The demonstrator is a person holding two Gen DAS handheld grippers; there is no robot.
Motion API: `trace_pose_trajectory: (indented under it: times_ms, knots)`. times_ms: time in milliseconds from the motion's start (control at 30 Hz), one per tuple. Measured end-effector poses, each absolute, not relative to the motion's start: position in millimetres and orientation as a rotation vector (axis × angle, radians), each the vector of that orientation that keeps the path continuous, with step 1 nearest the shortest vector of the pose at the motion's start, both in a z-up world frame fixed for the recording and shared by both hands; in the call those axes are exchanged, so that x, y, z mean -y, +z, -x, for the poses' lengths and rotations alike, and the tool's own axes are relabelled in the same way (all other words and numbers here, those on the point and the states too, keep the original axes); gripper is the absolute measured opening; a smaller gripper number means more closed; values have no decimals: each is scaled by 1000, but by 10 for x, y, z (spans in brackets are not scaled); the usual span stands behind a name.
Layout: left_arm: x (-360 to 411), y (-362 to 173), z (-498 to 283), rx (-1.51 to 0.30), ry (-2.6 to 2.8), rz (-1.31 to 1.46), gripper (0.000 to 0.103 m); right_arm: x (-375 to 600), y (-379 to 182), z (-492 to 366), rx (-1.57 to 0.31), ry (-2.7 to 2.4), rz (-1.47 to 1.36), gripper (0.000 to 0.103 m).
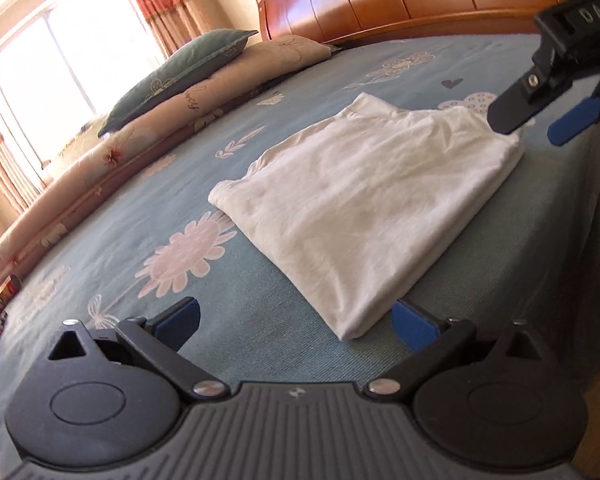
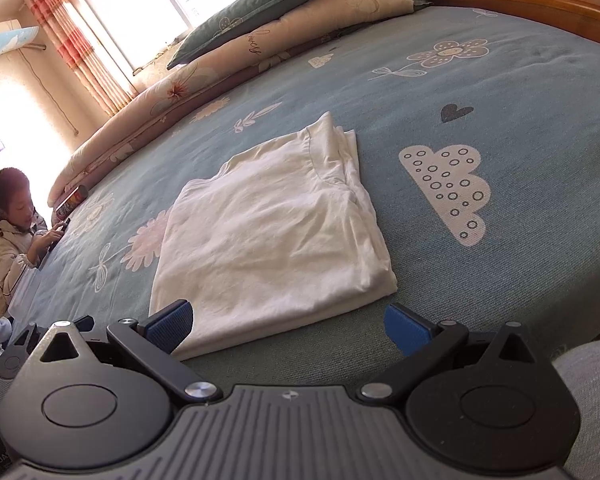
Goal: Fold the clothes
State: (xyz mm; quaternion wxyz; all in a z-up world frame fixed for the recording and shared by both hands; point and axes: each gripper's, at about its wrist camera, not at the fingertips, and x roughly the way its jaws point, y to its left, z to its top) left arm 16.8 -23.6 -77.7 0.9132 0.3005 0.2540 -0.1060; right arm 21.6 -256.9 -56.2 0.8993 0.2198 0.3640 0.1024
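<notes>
White, seemingly cotton garment [image 1: 364, 208] lies folded square; both tongs [image 1: 296, 324] [image 2: 288, 324] gape empty.

Black tongs [image 1: 296, 322] on both units, blue ribbed pads [image 2: 170, 326], silver pivot screws, grey ribbed housing, white "DAS" lettering, grey sleeve [image 2: 588, 400].

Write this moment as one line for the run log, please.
white folded cotton garment: flat on blue flowered bedsheet | left gripper: open, empty | right gripper: open, empty
</notes>
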Motion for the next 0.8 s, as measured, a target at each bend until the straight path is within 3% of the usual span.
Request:
trace_pose_trajectory:
  times_ms: [367,800]
  knots:
    - [486,-893,-104,-347,-169,-962,103,2586,-653,-257,-775,215,-487,103]
    - [153,-614,-9,-471,-182,-777,102,2469,-628,-385,-733,268,-425,103]
